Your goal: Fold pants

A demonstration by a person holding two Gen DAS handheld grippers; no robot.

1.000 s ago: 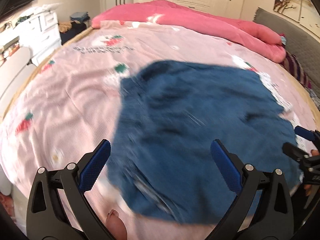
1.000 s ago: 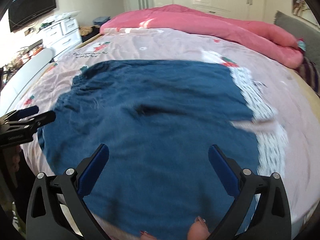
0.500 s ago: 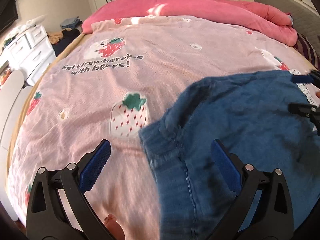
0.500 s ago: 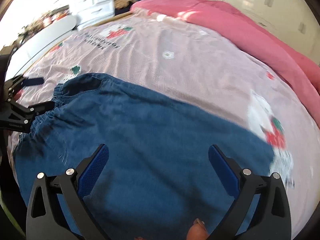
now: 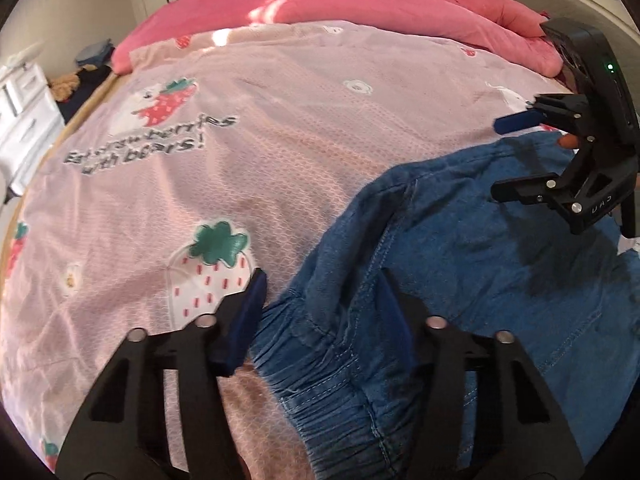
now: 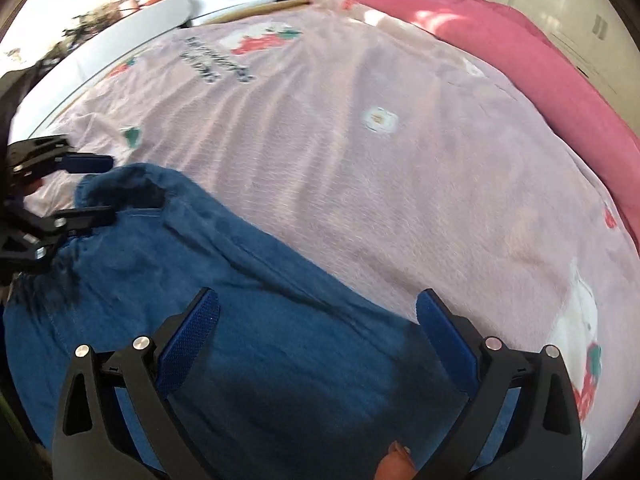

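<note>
The left claw (image 5: pixel 320 300) is closing over the gathered waistband of the soft blue denim pants (image 5: pixel 460 280). The right claw (image 6: pixel 316 332) hangs open above the limp cloth. Floppy fabric; the thick elastic band probably grips best.

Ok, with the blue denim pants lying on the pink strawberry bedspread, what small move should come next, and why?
Probably let the left gripper finish its pinch: its jaws are closing, and the gathered elastic waistband of the blue denim pants bunches between them. The right gripper hangs open over flat denim, so it likely needs its own hold next.
</note>
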